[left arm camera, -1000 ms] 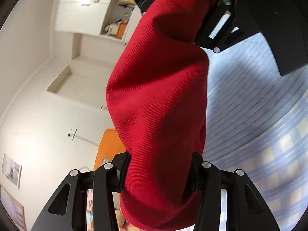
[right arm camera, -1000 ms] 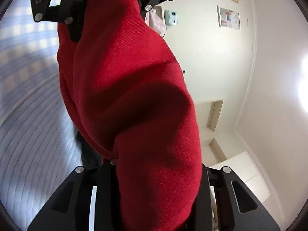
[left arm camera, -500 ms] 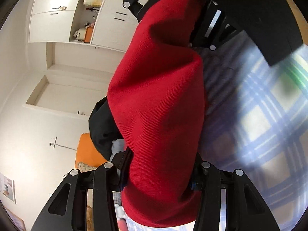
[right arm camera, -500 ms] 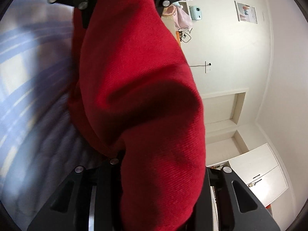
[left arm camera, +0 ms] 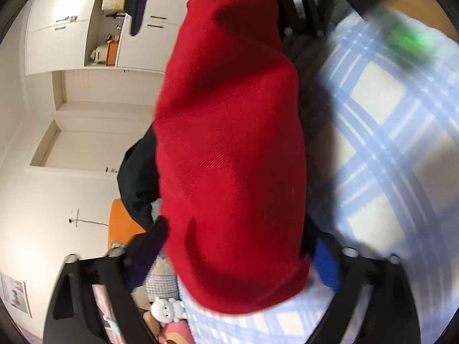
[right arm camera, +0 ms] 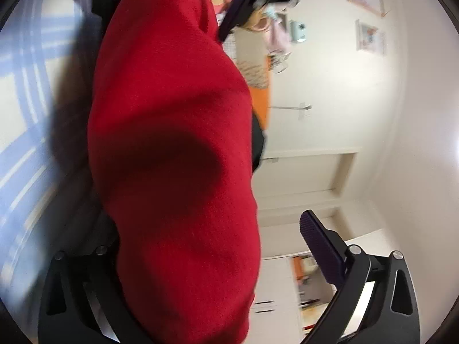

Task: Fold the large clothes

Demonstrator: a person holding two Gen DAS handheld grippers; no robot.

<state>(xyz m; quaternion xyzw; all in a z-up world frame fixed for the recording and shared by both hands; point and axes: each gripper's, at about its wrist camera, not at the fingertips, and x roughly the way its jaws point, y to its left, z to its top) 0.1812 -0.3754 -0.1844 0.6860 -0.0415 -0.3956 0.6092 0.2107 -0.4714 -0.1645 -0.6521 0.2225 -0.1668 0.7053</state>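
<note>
left tongs [left arm camera: 238,258]: jaws opening, red garment between them, pads off the cloth
right tongs [right arm camera: 212,238]: jaws opening, same garment between
red garment [left arm camera: 229,157]: bunched over the checked bedsheet [left arm camera: 373,143]

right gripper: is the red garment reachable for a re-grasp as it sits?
Probably yes. The red garment lies right between the right gripper fingers, whose jaws are opening; one pad stands clear of the cloth. Nothing blocks it, so closing again should catch the fabric.

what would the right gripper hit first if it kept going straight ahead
Most likely the red garment: the bundle lies along the right gripper, whose jaws are opening, and fills the view ahead. Beyond it the left gripper faces back; depth is unclear.
</note>
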